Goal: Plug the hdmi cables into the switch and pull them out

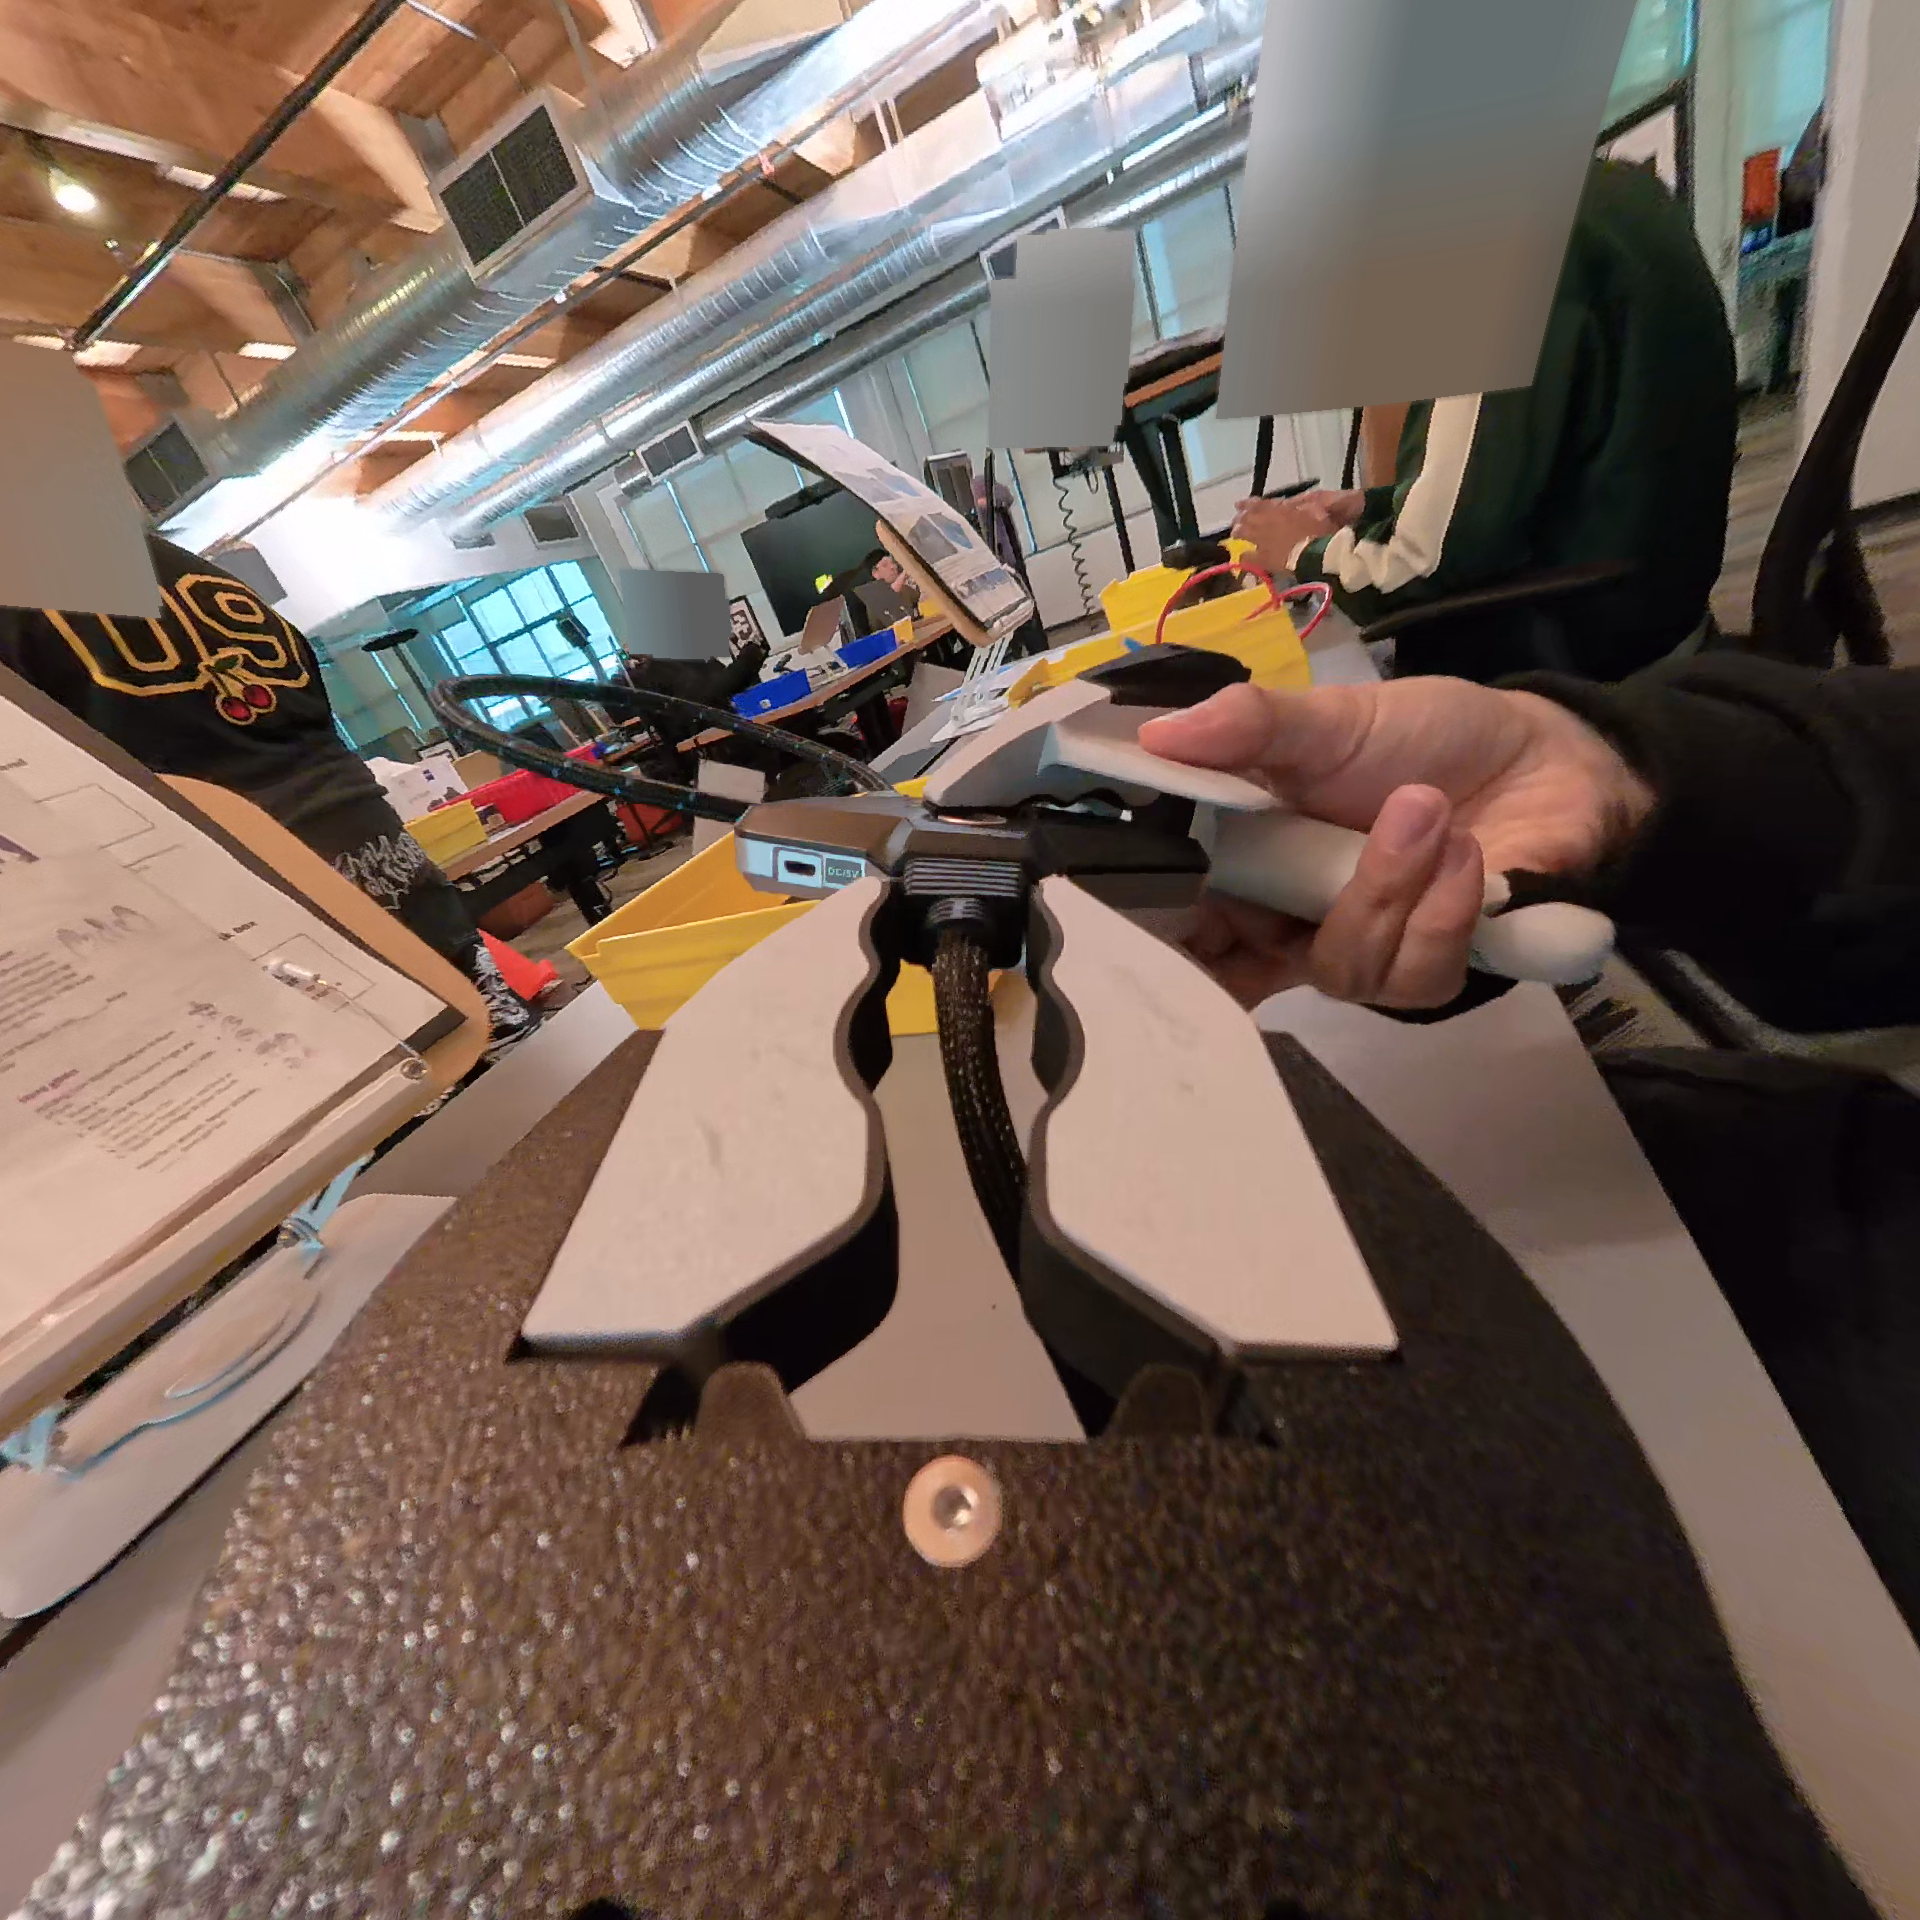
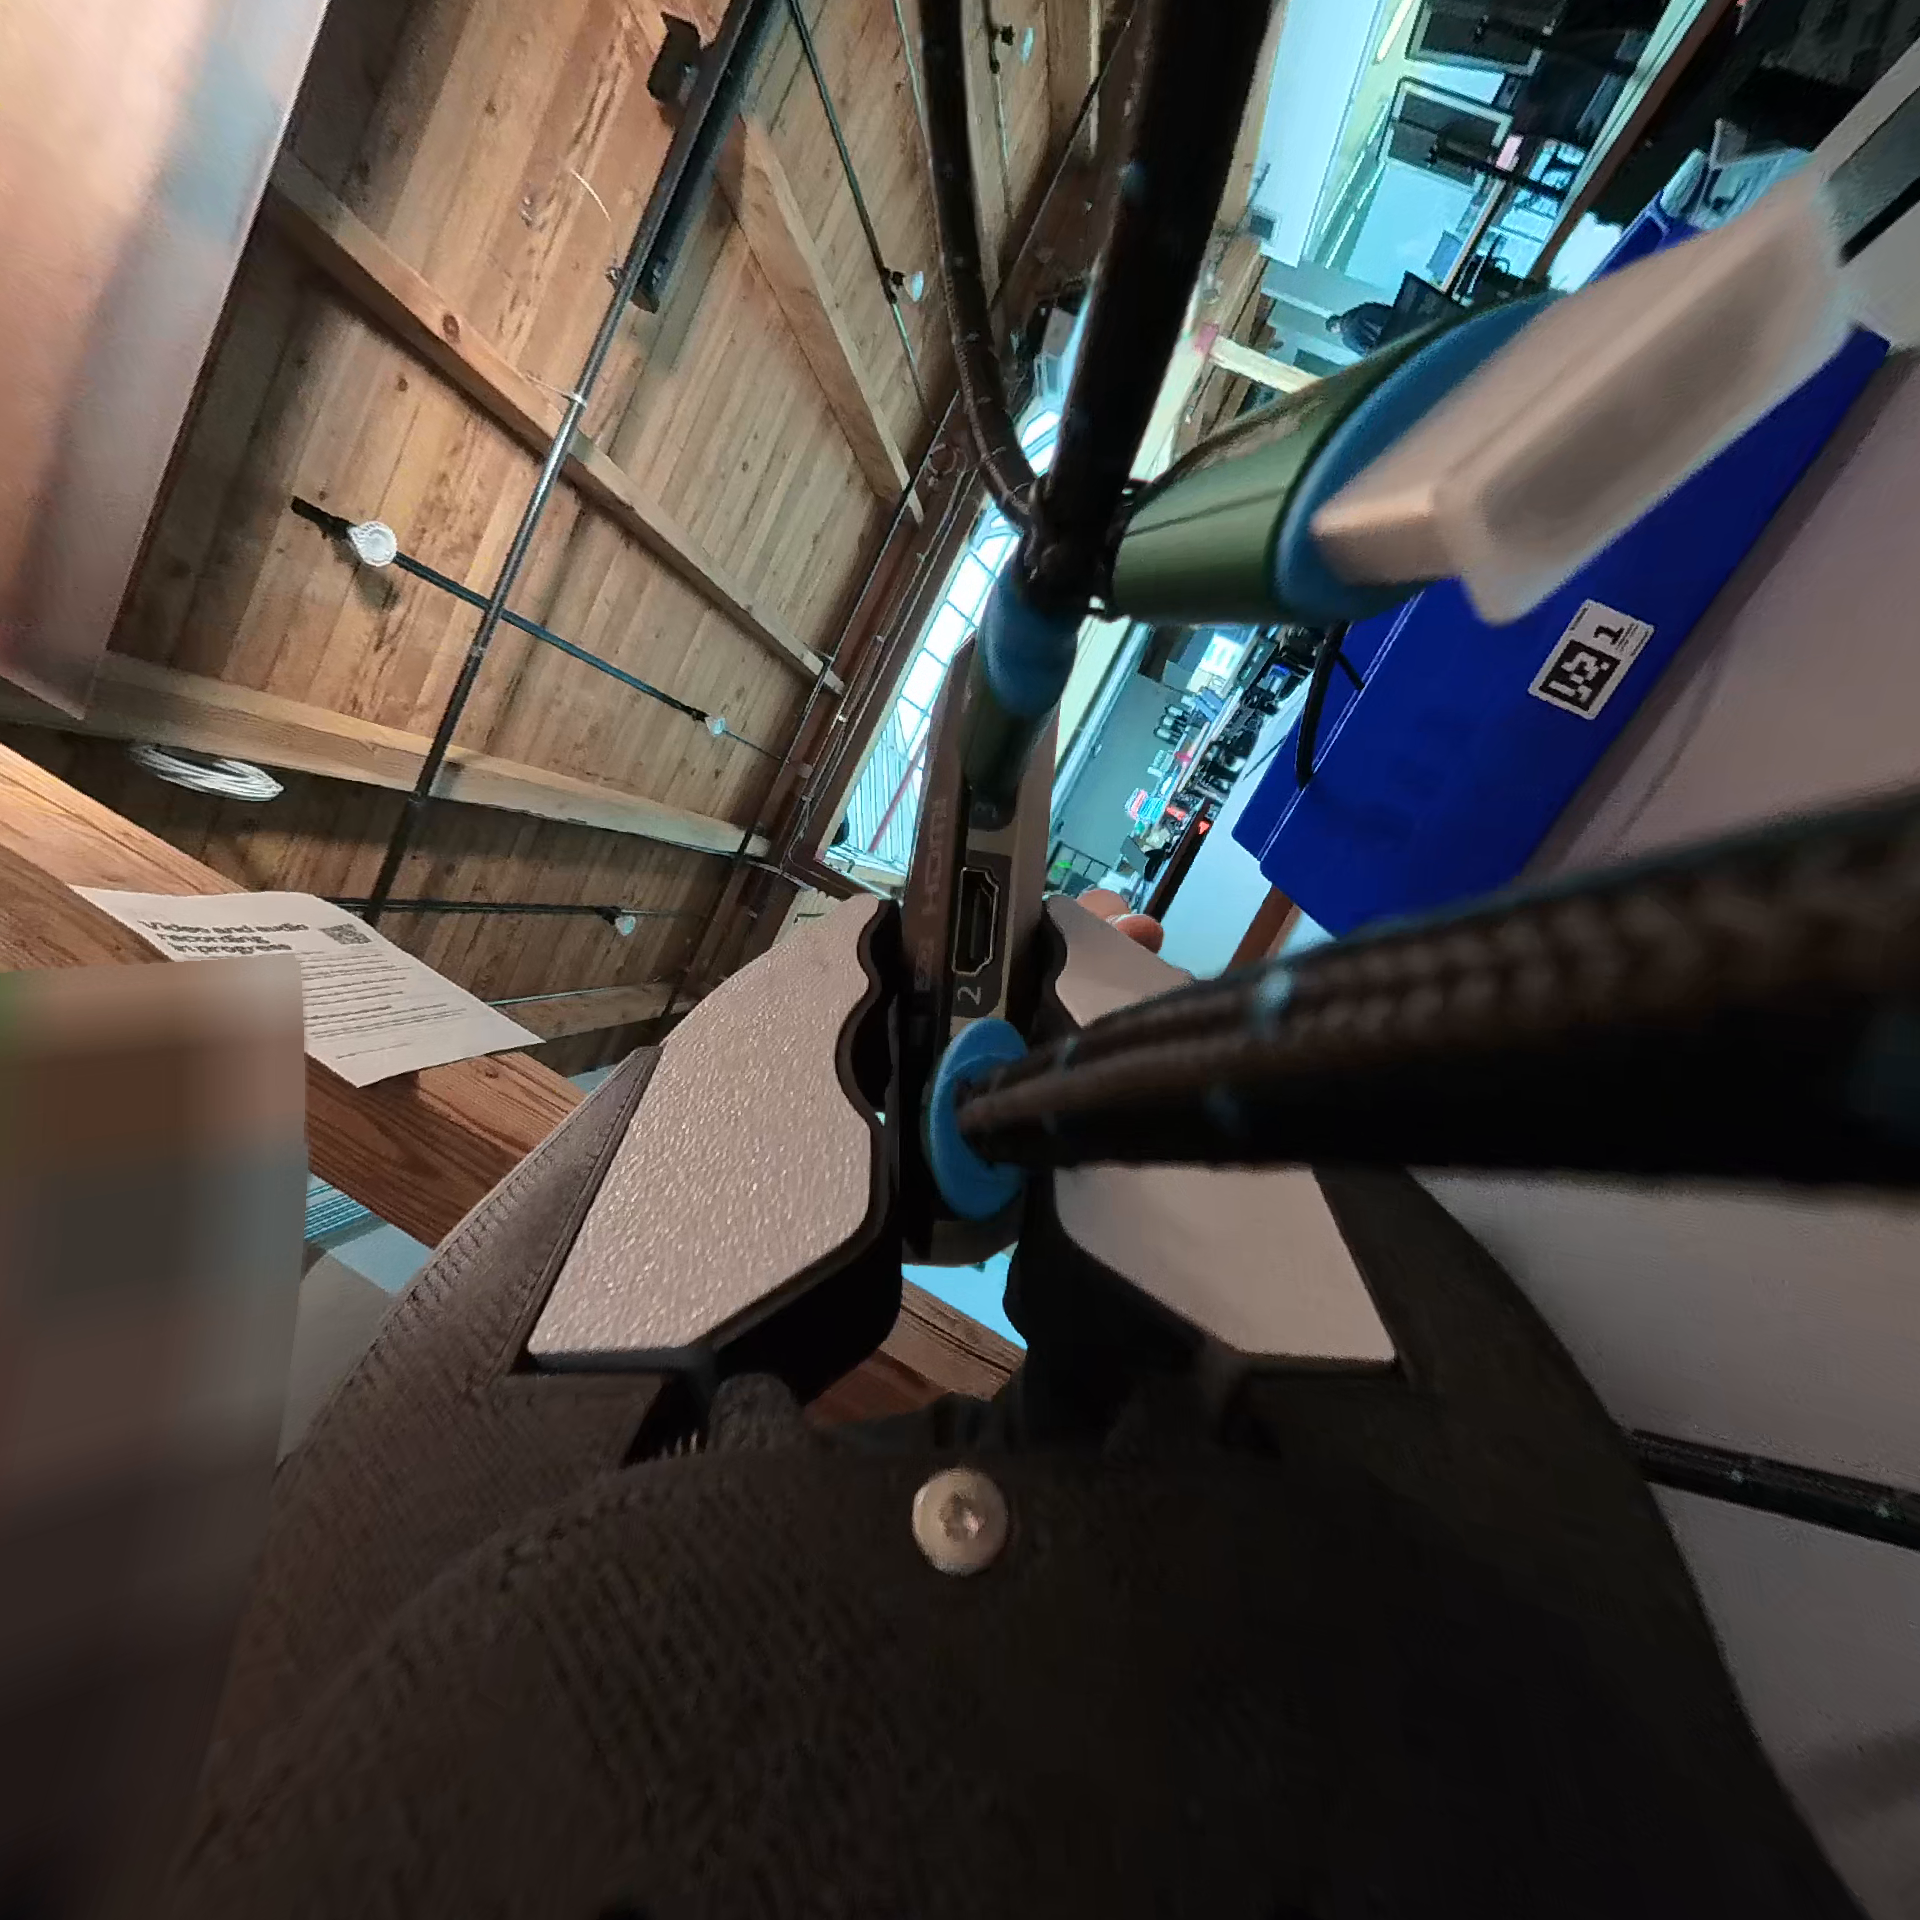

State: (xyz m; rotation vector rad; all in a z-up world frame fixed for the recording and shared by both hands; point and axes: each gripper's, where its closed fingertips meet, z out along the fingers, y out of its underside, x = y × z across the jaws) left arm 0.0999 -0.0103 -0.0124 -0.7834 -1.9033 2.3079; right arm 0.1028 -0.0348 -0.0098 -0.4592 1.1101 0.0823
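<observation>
Jaws of the left gripper (image 1: 958,914) are clamped on the black ribbed HDMI plug (image 1: 966,878), which is pressed against the near side of the grey HDMI switch (image 1: 821,847); how deep it is seated cannot be told. Its braided cable (image 1: 977,1060) is run back between the two fingers, apparently so the push or pull stays in line with the port.

The switch is held above the table (image 1: 1382,1049) rather than resting on it. Jaws of the right gripper (image 2: 966,966) are shut on its thin body, seen edge-on in the right wrist view, and that gripper's handle is gripped by a hand (image 1: 1403,821). The hold is judged to be a brace, so the box does not travel when a plug is worked.

One switch is seen. In the left wrist view, two cables are counted at it: the gripped one and a second black cable (image 1: 582,732) arching away from the far side. In the right wrist view, one empty port (image 2: 977,914) is shown on the switch face, with a blue-collared cable (image 2: 1455,987) entering just below it and another blue-sleeved lead (image 2: 1023,644) above. One loose plug (image 2: 1507,447), silver-tipped, is seen apart from the switch near a blue bin (image 2: 1507,790). Whether the blue-collared cable is the one in the left jaws cannot be told.
</observation>
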